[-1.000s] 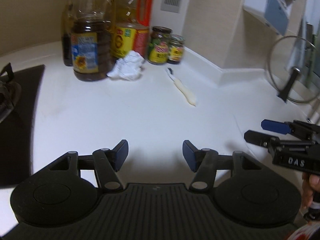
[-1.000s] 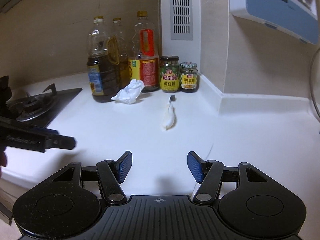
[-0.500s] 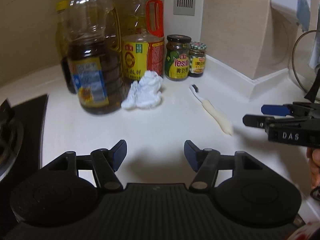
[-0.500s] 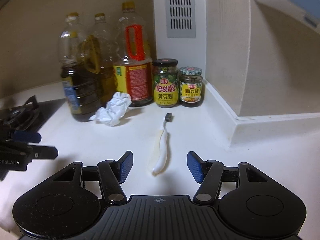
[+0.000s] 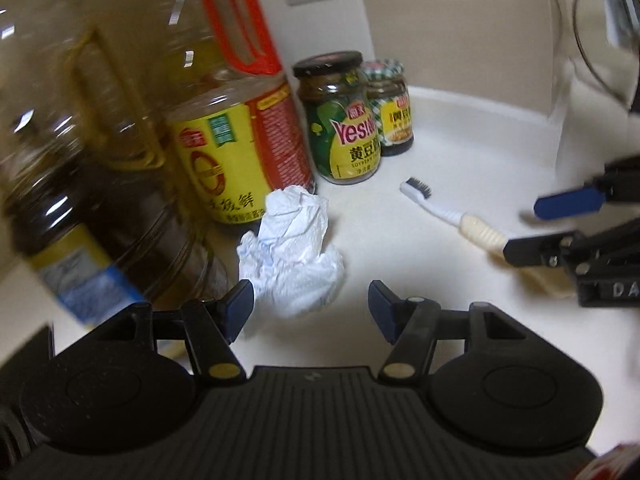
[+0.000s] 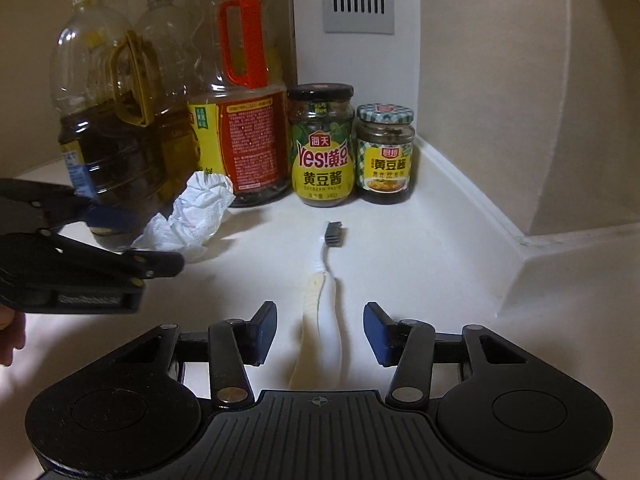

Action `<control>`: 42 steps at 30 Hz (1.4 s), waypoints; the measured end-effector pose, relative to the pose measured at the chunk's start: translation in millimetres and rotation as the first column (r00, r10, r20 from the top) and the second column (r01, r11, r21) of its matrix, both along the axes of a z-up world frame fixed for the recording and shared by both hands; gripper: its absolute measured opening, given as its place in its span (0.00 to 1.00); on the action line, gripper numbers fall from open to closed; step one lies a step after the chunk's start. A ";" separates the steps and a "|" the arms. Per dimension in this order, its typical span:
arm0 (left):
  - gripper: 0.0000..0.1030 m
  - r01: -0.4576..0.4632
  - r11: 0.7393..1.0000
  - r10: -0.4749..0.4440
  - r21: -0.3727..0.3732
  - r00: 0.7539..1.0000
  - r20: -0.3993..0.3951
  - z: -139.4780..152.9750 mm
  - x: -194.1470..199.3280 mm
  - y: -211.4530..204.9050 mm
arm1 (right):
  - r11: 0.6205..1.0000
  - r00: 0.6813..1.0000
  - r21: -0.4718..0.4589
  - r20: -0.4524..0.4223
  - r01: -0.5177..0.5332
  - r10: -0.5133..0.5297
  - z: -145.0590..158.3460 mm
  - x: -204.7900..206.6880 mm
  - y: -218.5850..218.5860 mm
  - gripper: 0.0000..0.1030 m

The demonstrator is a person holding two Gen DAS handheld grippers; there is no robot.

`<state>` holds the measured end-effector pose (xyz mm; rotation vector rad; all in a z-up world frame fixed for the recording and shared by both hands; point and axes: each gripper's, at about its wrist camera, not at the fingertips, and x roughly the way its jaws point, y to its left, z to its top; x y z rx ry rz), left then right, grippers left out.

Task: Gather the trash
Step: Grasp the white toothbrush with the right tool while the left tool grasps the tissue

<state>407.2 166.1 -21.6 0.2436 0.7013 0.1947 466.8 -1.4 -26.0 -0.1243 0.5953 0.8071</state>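
A crumpled white paper towel [image 5: 294,258] lies on the white counter [image 5: 400,248] against the oil bottles. My left gripper [image 5: 311,312] is open, with the towel's near edge just between its fingertips. The towel also shows in the right wrist view [image 6: 192,216]. A worn white toothbrush [image 6: 322,316] with dark bristles lies on the counter, its handle between the open fingers of my right gripper [image 6: 320,334]. The toothbrush also shows in the left wrist view [image 5: 452,216], with the right gripper [image 5: 552,228] over its handle. The left gripper shows in the right wrist view [image 6: 132,240].
Large oil bottles [image 6: 112,120] and one with a red handle [image 6: 240,112] stand close behind the towel. Two sauce jars [image 6: 322,148] [image 6: 386,152] stand in the corner. A raised counter ledge [image 6: 500,232] runs along the right wall.
Both grippers have moved forward. The left one has closed in on the paper towel, the right one on the toothbrush handle. Both stay open.
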 end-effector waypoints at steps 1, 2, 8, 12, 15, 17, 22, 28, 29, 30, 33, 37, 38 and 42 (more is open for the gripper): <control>0.58 0.014 1.000 -0.014 0.020 1.000 -0.009 -2.8 3.3 -0.1 | 1.000 1.000 -0.003 0.000 -0.003 0.003 -0.8 1.8 2.6 0.48; 0.58 0.026 0.999 -0.025 0.031 0.999 -0.021 -5.3 6.6 0.3 | 1.000 1.000 -0.006 -0.002 -0.007 0.007 -1.2 3.3 5.3 0.48; 0.53 0.047 0.998 -0.044 0.051 0.998 -0.054 -12.9 17.0 4.7 | 0.999 1.000 -0.030 0.002 -0.015 0.015 -4.6 7.3 18.7 0.38; 0.33 0.038 0.999 -0.036 0.030 0.997 -0.071 -14.3 19.8 7.7 | 0.998 1.000 -0.056 -0.011 -0.007 0.006 -11.2 12.9 26.1 0.33; 0.27 0.035 0.999 -0.034 0.008 0.997 -0.076 -13.5 20.1 8.2 | 0.998 1.000 -0.068 -0.021 -0.002 0.000 -14.4 15.9 26.8 0.21; 0.24 0.039 0.999 -0.039 -0.004 0.996 -0.076 -11.7 15.1 5.1 | 0.998 1.000 -0.066 -0.028 -0.006 0.004 -14.5 15.7 25.1 0.21; 0.24 0.035 0.995 -0.041 -0.094 0.997 -0.063 -1.6 -7.9 -7.4 | 0.999 0.999 -0.045 -0.032 -0.007 0.005 -10.4 5.5 12.7 0.20; 0.24 0.061 0.980 -0.073 -0.191 0.996 -0.056 4.9 -43.8 -40.2 | 1.000 0.998 -0.023 -0.055 0.003 -0.004 -7.1 -16.1 -15.0 0.21; 0.24 0.069 0.979 -0.081 -0.190 0.995 -0.057 4.8 -47.8 -46.4 | 1.000 0.998 -0.025 -0.058 0.005 -0.006 -8.2 -19.8 -19.4 0.21; 0.25 0.076 0.978 -0.088 -0.193 0.994 -0.057 4.5 -51.5 -51.5 | 1.000 0.998 -0.029 -0.061 0.008 -0.010 -9.8 -23.3 -23.9 0.21; 0.31 0.080 0.981 -0.089 -0.178 0.995 -0.040 4.0 -59.8 -63.1 | 0.999 0.997 -0.037 -0.071 0.015 -0.018 -14.9 -30.4 -36.0 0.21; 0.65 0.047 0.985 -0.050 -0.168 0.999 -0.015 3.8 -65.4 -67.7 | 0.999 0.997 -0.036 -0.074 0.029 -0.032 -17.3 -33.2 -47.0 0.21; 0.69 0.039 0.985 -0.042 -0.168 0.999 -0.009 3.6 -64.6 -66.7 | 0.999 0.997 -0.035 -0.075 0.031 -0.033 -17.3 -33.6 -48.9 0.21; 0.73 0.017 0.980 -0.022 -0.198 0.999 -0.023 -1.9 -57.7 -61.3 | 0.999 0.996 -0.032 -0.075 0.036 -0.038 -17.8 -34.2 -54.0 0.21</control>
